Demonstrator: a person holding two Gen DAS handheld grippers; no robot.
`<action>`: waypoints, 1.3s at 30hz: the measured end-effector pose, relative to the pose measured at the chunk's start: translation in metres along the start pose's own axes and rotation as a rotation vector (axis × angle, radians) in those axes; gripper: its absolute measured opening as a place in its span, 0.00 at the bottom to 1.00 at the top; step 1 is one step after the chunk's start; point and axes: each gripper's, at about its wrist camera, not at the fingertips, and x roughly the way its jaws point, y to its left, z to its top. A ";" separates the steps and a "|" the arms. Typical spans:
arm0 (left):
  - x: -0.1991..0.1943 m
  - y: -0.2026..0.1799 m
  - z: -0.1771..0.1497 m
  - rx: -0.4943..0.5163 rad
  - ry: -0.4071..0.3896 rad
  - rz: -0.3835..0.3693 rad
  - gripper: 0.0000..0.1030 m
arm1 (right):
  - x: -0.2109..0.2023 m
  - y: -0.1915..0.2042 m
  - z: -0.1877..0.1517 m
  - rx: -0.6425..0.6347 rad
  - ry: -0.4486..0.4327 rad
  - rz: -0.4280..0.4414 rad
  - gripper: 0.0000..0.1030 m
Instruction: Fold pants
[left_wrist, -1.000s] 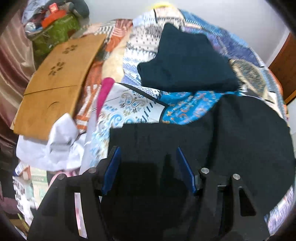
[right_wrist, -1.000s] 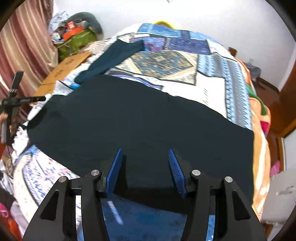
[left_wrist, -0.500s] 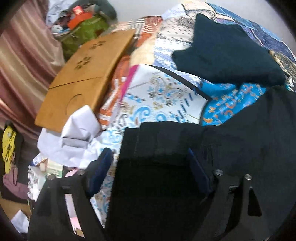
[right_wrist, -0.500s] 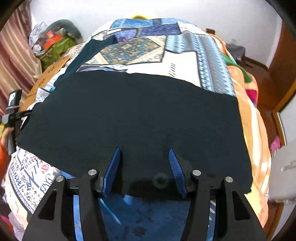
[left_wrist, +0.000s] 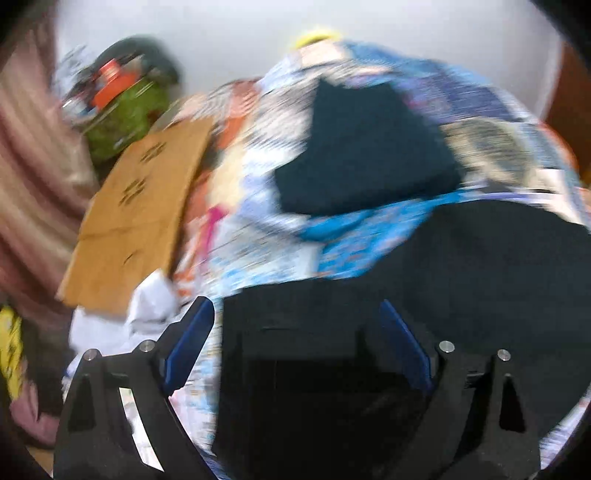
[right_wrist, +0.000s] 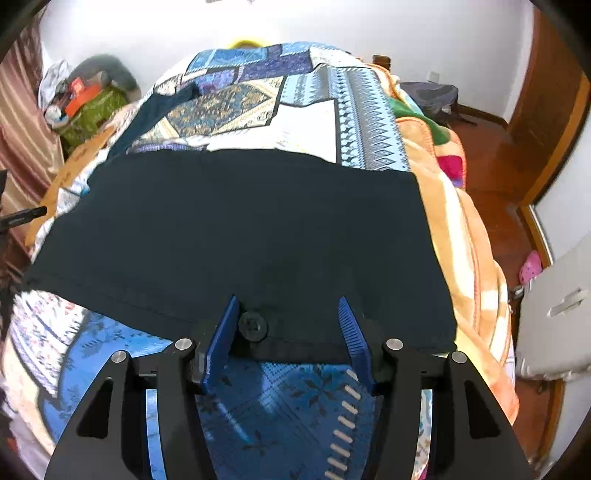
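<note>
Patchwork bedspread (right_wrist: 306, 122), white walls, wooden floor at 3 o'clock. Dark pants (right_wrist: 240, 236) spread flat; right gripper (right_wrist: 288, 325) released at waistband button (right_wrist: 252, 325), left gripper (left_wrist: 295, 339) released over the cloth.

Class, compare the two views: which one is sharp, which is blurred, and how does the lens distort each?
Left wrist view: motion blur smears the bedspread and cardboard, while the left tool stays fairly crisp. Right wrist view: sharp, the button on the dark pants reads clearly. Both: fisheye bulges the bed, with dark corners.
</note>
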 end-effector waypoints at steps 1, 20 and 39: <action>-0.006 -0.011 0.002 0.020 -0.011 -0.026 0.90 | -0.006 -0.003 0.000 0.022 -0.016 0.017 0.52; -0.025 -0.121 -0.051 0.273 0.041 -0.218 0.97 | -0.008 -0.043 -0.043 0.385 -0.008 0.143 0.56; -0.038 -0.190 -0.005 0.321 -0.021 -0.215 0.97 | 0.031 -0.086 -0.034 0.594 -0.150 0.191 0.09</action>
